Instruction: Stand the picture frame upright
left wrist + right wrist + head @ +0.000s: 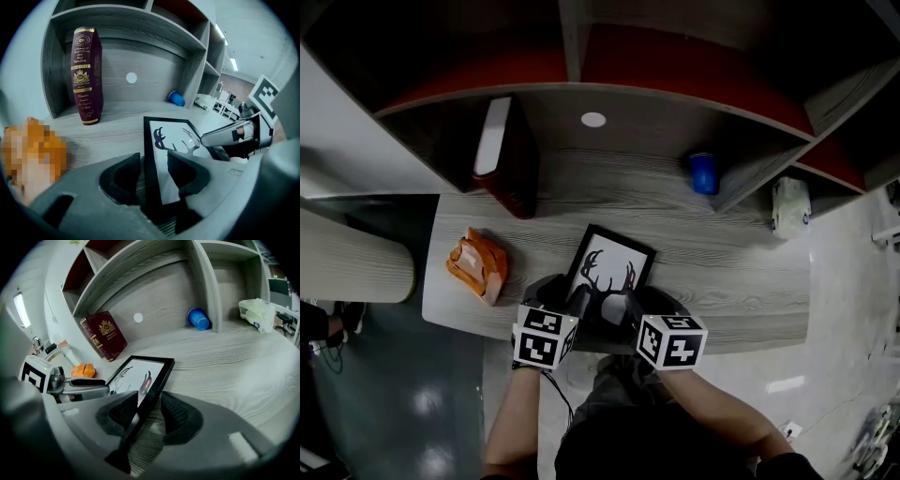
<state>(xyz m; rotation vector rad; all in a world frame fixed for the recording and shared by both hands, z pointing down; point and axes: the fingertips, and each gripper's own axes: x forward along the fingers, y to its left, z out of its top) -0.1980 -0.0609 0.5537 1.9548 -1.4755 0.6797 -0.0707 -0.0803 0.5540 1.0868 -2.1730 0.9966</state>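
You have the picture frame (610,265) caught by its near end, one tool on each side. Your left gripper (566,298) has its jaws partly apart and closed onto the frame's left rail. In the left gripper view (153,161) the black rail (151,140) runs up between the pads, with the inner pad lying over the glass. Your right gripper (628,306) is set the same way on the right rail. In the right gripper view (150,401) that rail (157,378) fills the gap between the two pads, so both tools hold the frame at a middling opening. The frame itself sits near the front edge of the grey wood-grain desk (727,272). Its face is turned up, showing a dark antler print on white, and its far end points toward the shelf unit (572,56). It is not upright, and you cannot tell whether the near end is off the desk. An orange packet (478,265) lies on the desk to the left of the frame, apart from it. Behind that, a maroon book (508,155) stands in the left shelf bay. A blue cup (703,173) lies at the back right by the shelf divider, and a white plastic bag (790,206) sits farther right.
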